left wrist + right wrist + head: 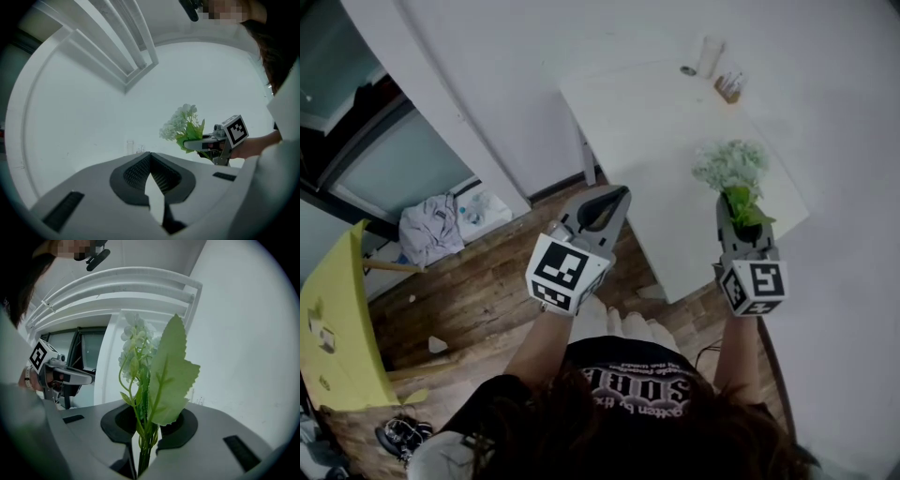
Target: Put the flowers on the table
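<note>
A bunch of flowers (pixel 731 167) with small white blossoms and green leaves stands upright in my right gripper (pixel 736 220), which is shut on the stems. It hangs over the near right part of the white table (pixel 647 141). In the right gripper view the stems (pixel 143 446) run down between the pads, and a large leaf (pixel 171 376) and the blossoms (pixel 136 341) rise above my right gripper (pixel 146 427). My left gripper (pixel 614 197) is shut and empty, held over the table's near left edge. The left gripper view shows my left gripper (pixel 151 161) with tips together, and the flowers (pixel 180 124) to the right.
A glass (pixel 708 56) and a small brown thing (pixel 729 86) stand at the table's far end. White walls close in behind and to the right. On the wooden floor to the left are a yellow chair (pixel 333 328), a heap of cloth (pixel 431 225) and shoes (pixel 398 436).
</note>
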The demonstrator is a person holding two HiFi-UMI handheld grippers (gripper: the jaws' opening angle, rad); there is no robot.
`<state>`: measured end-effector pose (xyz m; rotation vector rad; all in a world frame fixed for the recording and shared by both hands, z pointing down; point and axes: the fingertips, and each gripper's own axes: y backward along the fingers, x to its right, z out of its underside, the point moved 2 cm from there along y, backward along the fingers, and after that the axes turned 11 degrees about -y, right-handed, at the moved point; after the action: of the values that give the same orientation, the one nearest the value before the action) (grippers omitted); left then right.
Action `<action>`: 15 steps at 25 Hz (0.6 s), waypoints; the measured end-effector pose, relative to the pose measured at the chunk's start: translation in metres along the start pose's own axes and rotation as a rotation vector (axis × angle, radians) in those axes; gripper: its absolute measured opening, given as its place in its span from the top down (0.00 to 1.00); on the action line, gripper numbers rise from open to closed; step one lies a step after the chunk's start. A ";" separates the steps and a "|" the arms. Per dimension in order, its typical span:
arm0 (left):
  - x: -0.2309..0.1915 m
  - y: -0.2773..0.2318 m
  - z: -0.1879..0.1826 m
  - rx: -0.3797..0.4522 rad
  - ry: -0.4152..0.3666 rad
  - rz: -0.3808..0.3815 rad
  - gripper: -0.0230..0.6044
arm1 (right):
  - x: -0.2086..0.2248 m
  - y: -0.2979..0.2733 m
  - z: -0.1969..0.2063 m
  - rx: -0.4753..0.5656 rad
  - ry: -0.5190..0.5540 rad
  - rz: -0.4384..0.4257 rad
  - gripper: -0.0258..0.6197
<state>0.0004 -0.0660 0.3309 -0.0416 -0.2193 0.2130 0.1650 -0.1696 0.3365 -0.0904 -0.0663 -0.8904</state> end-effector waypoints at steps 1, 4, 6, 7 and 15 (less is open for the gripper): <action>-0.005 -0.004 0.002 -0.001 0.003 0.010 0.96 | 0.001 -0.005 0.001 -0.003 -0.001 0.009 0.83; -0.024 -0.017 0.007 0.002 0.006 0.034 0.96 | 0.003 -0.025 0.000 -0.001 -0.001 0.035 0.83; -0.039 -0.026 0.009 0.010 0.006 0.053 0.96 | 0.003 -0.039 -0.001 0.003 -0.003 0.055 0.83; -0.047 -0.032 0.009 0.015 0.007 0.065 0.96 | 0.004 -0.046 -0.001 0.004 -0.003 0.067 0.83; -0.122 -0.070 0.018 0.022 0.025 0.158 0.96 | -0.003 -0.119 -0.009 -0.009 0.002 0.152 0.83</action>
<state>-0.1053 -0.1603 0.3273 -0.0394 -0.1891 0.3720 0.0711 -0.2423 0.3334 -0.1016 -0.0527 -0.7385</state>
